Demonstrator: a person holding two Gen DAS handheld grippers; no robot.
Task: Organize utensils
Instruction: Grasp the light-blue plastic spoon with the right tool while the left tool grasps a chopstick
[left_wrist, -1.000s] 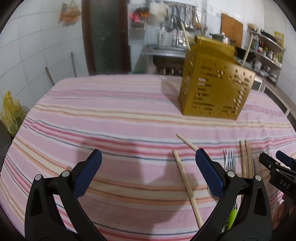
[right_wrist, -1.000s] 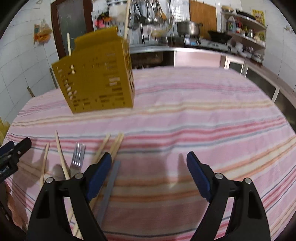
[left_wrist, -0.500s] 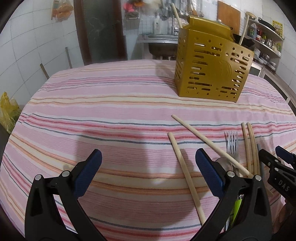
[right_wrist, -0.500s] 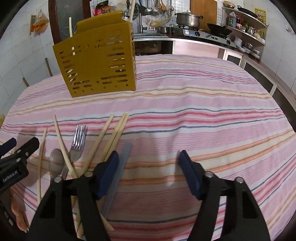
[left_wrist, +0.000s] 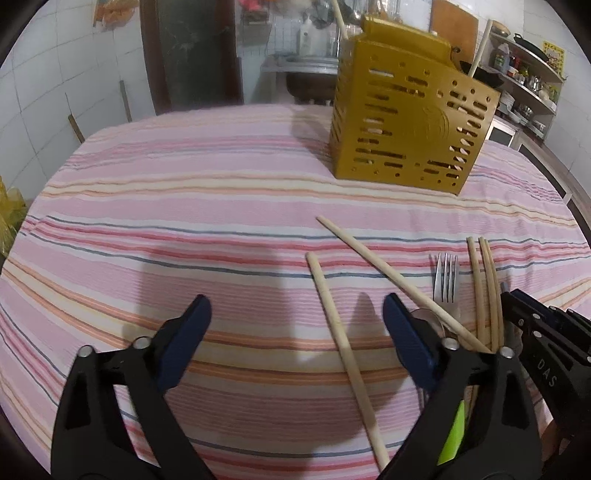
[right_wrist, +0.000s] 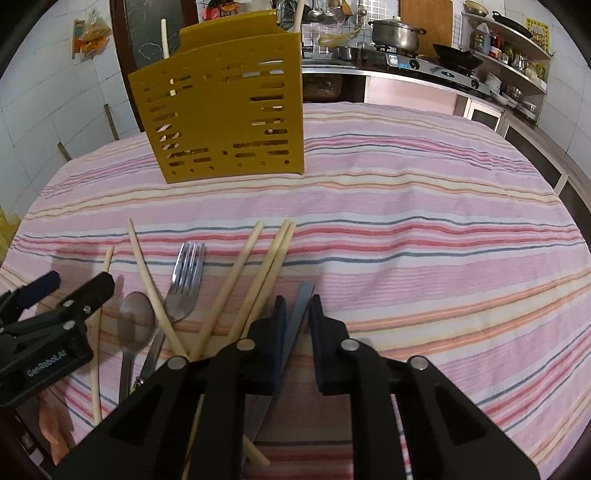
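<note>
Flat grey knife blade (right_wrist: 301, 314) seen between blue-padded fingers (right_wrist: 275, 343) of right gripper (right_wrist: 297, 325), closing in on it, on striped-cloth counter (right_wrist: 424, 258). Left gripper (left_wrist: 295, 339) spread, closing, nothing between; pale wooden chopstick (left_wrist: 343, 354) lying just ahead. Perforated yellow plastic utensil holder (right_wrist: 225, 118) stood beyond.

home kitchen, gas stove (right_wrist: 436, 68), pot (right_wrist: 395, 31), hanging ladles (right_wrist: 325, 11)

Utensils (right_wrist: 184, 280) on tablecloth (right_wrist: 406, 229) before holder (right_wrist: 225, 118)
</note>
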